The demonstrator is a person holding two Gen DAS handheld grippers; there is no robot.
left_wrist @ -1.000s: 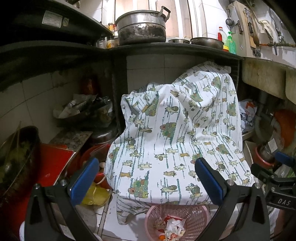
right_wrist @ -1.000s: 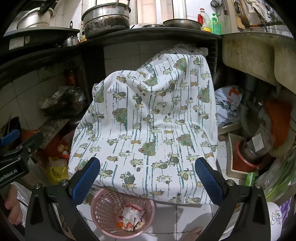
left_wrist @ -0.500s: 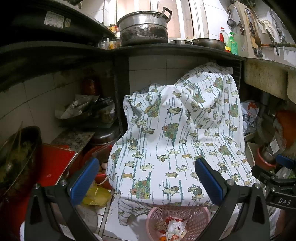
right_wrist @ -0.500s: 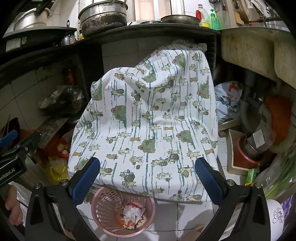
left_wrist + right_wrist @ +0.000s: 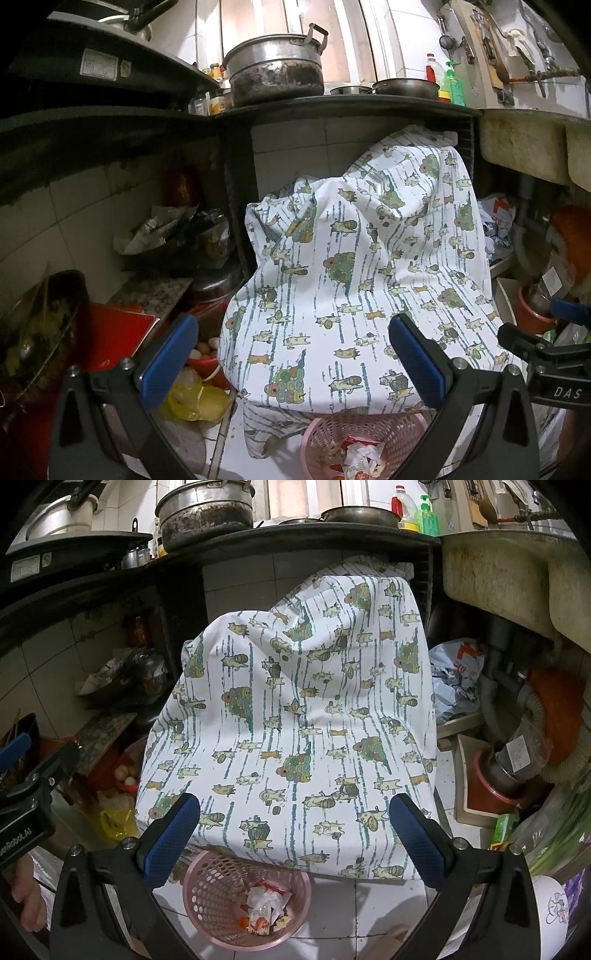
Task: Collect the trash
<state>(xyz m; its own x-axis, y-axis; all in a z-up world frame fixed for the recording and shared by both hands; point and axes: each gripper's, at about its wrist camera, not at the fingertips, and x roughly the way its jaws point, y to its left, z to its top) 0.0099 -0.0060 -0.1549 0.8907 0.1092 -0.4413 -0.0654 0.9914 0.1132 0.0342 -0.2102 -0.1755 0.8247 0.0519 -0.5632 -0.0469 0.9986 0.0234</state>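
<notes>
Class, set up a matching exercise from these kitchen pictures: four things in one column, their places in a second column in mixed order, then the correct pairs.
Things:
1. pink basket
2. big metal pot
3. patterned cloth
4. green bottle

Places:
A. on the dark counter, at the left
B. on the tiled floor, holding crumpled wrappers
C. on the counter, near the sink side
D. draped over something bulky under the counter

Pairs: 1-B, 2-A, 3-D, 4-C
</notes>
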